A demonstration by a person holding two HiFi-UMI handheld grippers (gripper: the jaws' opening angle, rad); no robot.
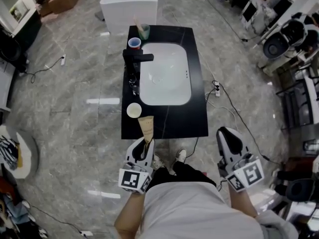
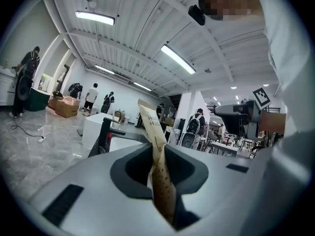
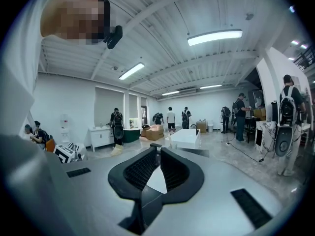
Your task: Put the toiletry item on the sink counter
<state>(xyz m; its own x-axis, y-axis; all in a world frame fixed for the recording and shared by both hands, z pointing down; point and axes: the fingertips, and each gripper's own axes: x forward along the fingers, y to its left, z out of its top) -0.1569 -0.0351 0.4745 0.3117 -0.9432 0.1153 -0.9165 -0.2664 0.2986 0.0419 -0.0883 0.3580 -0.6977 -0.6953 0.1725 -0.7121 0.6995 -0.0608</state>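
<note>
Left tool is pinching the tan tube low down, tip poking out by the surface edge.

Head view overhead, gripper views level, facing counter

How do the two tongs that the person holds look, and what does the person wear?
The left tongs and the right tongs have smooth light grey shells with dark openings around the jaws. Each carries a cube with black-and-white square markers. The pads are black and ribbed. The person wears a pale grey top.
</note>
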